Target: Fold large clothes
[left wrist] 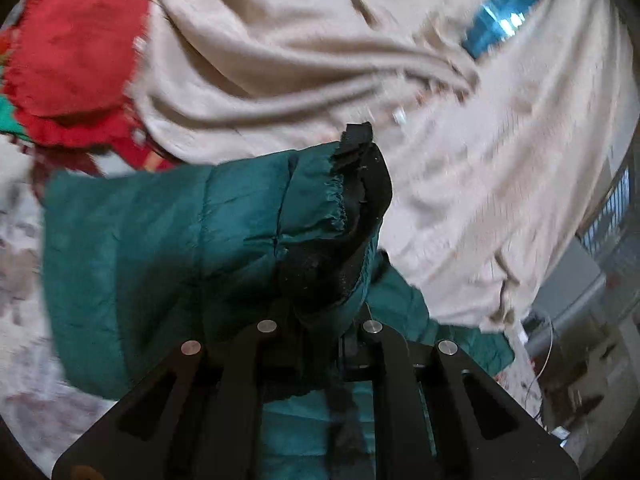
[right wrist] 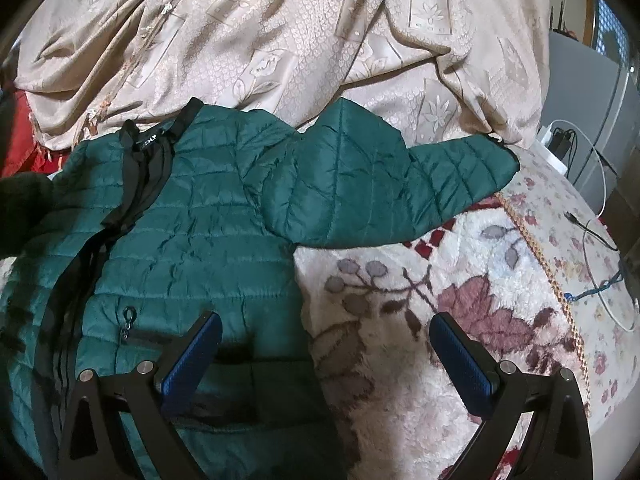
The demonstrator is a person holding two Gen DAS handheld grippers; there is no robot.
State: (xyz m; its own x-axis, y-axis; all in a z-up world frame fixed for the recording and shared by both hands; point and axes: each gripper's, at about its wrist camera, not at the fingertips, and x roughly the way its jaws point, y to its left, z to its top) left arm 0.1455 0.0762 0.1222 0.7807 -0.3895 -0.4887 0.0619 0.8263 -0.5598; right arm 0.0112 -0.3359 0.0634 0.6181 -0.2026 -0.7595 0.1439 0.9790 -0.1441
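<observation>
Lying front-up on a floral blanket (right wrist: 420, 320), 1 green quilted jacket (right wrist: 192, 240), black zip placket (right wrist: 132, 184) running down its front, 1 sleeve (right wrist: 400, 184) spread sideways onto a beige patterned cloth (right wrist: 280, 40). Left tool (left wrist: 320, 316): clenched on the other sleeve's black-lined cuff (left wrist: 360, 216), lifted off the bed. Right tool (right wrist: 320, 344): released, jaws wide apart, 1 blue pad (right wrist: 192, 356) over the jacket hem, the other over the blanket. Red fabric (left wrist: 72, 60) beside the beige cloth.

Left gripper (left wrist: 320, 320) fingers clamped together, right gripper (right wrist: 326, 344) fingers spread wide, tilted downward
</observation>
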